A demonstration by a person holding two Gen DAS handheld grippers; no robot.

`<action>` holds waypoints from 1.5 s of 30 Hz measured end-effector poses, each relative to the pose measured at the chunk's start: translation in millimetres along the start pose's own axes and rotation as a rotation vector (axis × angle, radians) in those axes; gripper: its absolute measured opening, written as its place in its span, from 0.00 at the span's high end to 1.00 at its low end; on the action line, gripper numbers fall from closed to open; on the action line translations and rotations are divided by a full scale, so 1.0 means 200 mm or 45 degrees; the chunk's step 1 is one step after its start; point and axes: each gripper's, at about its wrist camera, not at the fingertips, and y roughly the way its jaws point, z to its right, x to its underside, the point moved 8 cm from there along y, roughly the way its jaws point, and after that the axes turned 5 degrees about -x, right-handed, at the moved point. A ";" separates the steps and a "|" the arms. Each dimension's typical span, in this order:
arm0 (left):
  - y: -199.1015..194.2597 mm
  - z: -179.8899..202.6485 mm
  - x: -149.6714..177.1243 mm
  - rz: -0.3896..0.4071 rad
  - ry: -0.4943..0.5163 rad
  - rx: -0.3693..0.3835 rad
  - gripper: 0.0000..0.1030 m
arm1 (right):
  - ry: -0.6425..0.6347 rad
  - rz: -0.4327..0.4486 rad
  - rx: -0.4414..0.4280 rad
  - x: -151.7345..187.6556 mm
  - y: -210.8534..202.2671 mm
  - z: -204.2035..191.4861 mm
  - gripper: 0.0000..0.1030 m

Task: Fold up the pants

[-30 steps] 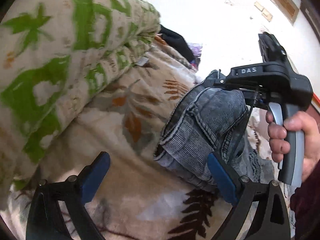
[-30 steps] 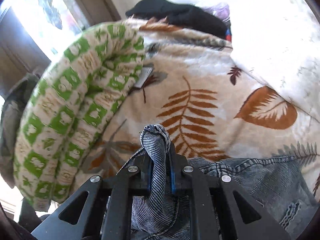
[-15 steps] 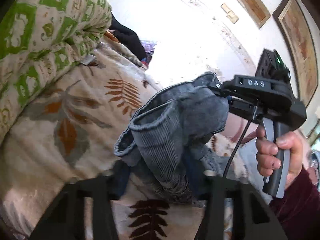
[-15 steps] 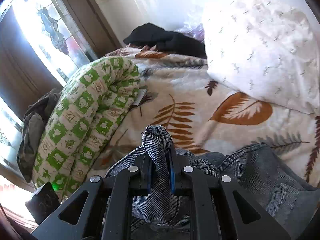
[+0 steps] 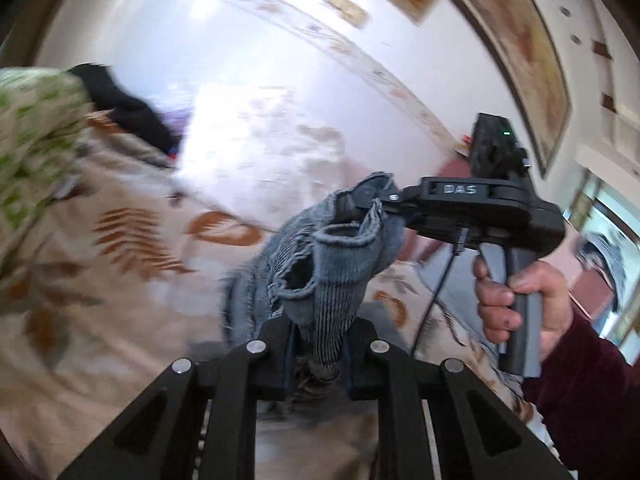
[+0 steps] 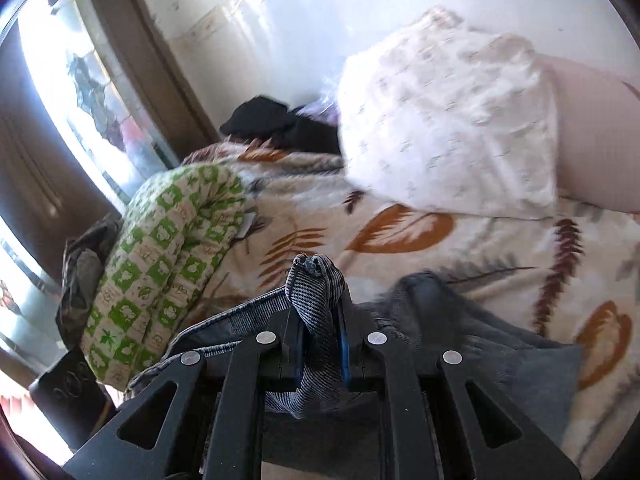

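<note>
The grey-blue denim pants [image 5: 332, 264] hang bunched between both grippers, lifted above the leaf-print blanket [image 5: 120, 248]. My left gripper [image 5: 318, 340] has its jaws closing, and a ribbed fold of denim is pinched between the pads. In the left wrist view my right gripper [image 5: 378, 200] sits higher and to the right, shut on another edge of the pants, with a hand [image 5: 512, 300] on its grip. The right wrist view shows that gripper [image 6: 318, 320] clamped on a denim fold, with the rest of the pants [image 6: 460, 320] trailing down to the blanket.
A rolled green-patterned quilt [image 6: 168, 260] lies along the left of the bed by a window [image 6: 80, 80]. A white pillow [image 6: 448, 132] and a black garment [image 6: 276, 124] lie at the far end. Framed pictures [image 5: 520, 40] hang on the wall.
The left gripper went from wide open beside the pants to closed on a denim fold. Both grippers rose with the pants, and the views tilted up toward the wall.
</note>
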 end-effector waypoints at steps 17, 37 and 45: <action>0.92 0.84 0.46 -0.466 0.220 0.163 0.82 | 0.370 0.091 0.036 0.20 -0.32 1.14 0.88; 0.50 0.47 0.16 -0.239 0.520 -0.334 0.30 | 0.379 0.246 -0.008 0.52 -0.66 0.88 0.53; 0.74 0.47 0.33 -0.426 0.608 -0.419 0.44 | 0.344 0.032 0.171 0.77 -0.32 0.80 0.57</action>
